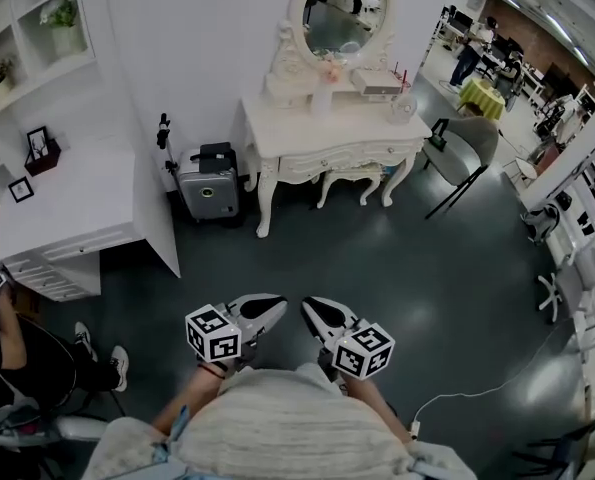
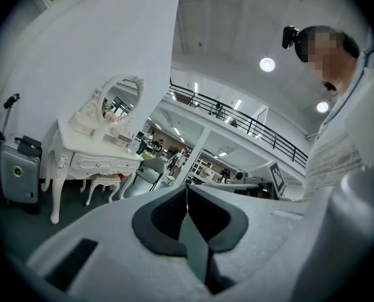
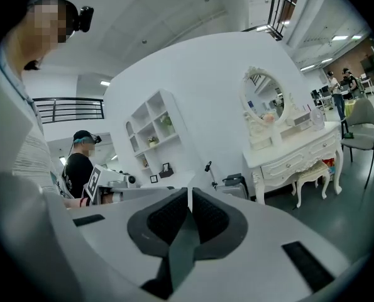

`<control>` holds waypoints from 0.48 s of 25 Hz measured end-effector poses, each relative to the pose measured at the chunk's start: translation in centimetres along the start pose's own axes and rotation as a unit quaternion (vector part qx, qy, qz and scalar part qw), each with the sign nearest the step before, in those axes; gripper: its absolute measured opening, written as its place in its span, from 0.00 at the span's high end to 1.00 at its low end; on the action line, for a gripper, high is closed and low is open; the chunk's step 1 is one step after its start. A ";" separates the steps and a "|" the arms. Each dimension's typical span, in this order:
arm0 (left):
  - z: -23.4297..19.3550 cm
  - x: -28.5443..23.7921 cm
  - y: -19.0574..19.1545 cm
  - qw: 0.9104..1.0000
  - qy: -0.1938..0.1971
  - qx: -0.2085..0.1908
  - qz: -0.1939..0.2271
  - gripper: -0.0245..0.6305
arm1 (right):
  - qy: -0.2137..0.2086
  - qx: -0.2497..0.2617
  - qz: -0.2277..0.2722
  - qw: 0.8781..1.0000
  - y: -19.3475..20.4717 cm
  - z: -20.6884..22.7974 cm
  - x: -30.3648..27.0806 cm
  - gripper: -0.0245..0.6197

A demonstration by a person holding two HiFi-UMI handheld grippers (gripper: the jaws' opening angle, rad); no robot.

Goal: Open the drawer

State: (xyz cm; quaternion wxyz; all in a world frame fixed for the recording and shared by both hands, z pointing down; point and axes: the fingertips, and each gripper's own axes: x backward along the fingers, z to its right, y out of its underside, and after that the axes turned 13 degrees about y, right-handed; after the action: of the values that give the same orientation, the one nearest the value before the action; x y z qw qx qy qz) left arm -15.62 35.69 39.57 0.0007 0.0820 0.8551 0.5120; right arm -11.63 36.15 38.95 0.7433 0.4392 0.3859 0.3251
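A white dressing table (image 1: 327, 128) with an oval mirror stands against the far wall across the dark floor. Its front holds drawers (image 1: 317, 161) with small knobs, all closed. The left gripper view shows the table (image 2: 92, 146) at left, and the right gripper view shows it (image 3: 293, 146) at right. My left gripper (image 1: 277, 303) and right gripper (image 1: 310, 306) hover side by side close to my body, well short of the table. Both are shut with nothing between the pads, as the left gripper (image 2: 187, 187) and right gripper (image 3: 190, 190) show in their own views.
A grey suitcase (image 1: 209, 183) stands left of the table and a stool (image 1: 349, 176) sits under it. A grey chair (image 1: 467, 148) is at right. A white desk with drawers (image 1: 67, 208) and another person (image 1: 17, 358) are at left. A cable (image 1: 497, 373) crosses the floor.
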 end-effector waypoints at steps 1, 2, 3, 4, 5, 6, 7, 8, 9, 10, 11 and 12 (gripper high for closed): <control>-0.2 0.3 -0.1 1.000 0.003 0.002 0.001 0.94 | 0.003 -0.001 -0.003 1.000 0.1 -0.2 -0.3 0.95; -0.4 0.4 -0.1 1.000 0.006 0.004 0.001 0.94 | 0.007 -0.002 -0.005 1.000 0.1 -0.1 -0.6 0.95; -0.5 0.5 -0.2 1.000 0.009 0.005 0.001 0.94 | 0.011 -0.004 -0.006 1.000 0.1 0.0 -0.8 0.95; -0.7 0.5 -0.2 1.000 0.011 0.005 0.000 0.94 | 0.014 -0.006 -0.006 1.000 -0.1 0.2 -1.0 0.95; -0.9 0.5 -0.2 1.000 0.013 0.006 -0.001 0.94 | 0.017 -0.008 -0.006 1.000 -0.2 0.4 -1.3 0.95; -1.2 0.5 -0.3 1.000 0.013 0.008 0.000 0.94 | 0.018 -0.009 -0.006 1.000 -0.4 0.6 -1.6 0.95; -1.5 0.4 -0.3 1.000 0.013 0.010 0.001 0.94 | 0.019 -0.009 -0.007 1.000 -0.6 0.9 -1.9 0.95; -1.9 0.3 -0.4 1.000 0.013 0.012 0.001 0.94 | 0.019 -0.008 -0.008 1.000 -0.7 1.2 -2.3 0.95; -2.3 0.3 -0.5 1.000 0.011 0.015 0.001 0.94 | 0.018 -0.007 -0.010 1.000 -0.8 1.5 -2.8 0.95; -2.8 0.2 -0.6 1.000 0.009 0.016 0.001 0.94 | 0.017 -0.006 -0.013 1.000 -0.9 1.8 -3.3 0.95; -3.4 0.1 -0.7 1.000 0.006 0.018 0.002 0.94 | 0.014 -0.006 -0.016 1.000 -1.0 2.1 -3.9 0.95; -4.1 0.0 -0.9 1.000 0.002 0.018 0.002 0.94 | 0.009 -0.005 -0.018 1.000 -1.2 2.5 -4.6 0.95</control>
State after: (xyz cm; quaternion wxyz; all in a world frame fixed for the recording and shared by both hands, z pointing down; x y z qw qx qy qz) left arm -16.05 31.70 40.77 -0.0038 0.0827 0.8641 0.4965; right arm -11.59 30.87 40.01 0.7475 0.4255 0.3993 0.3176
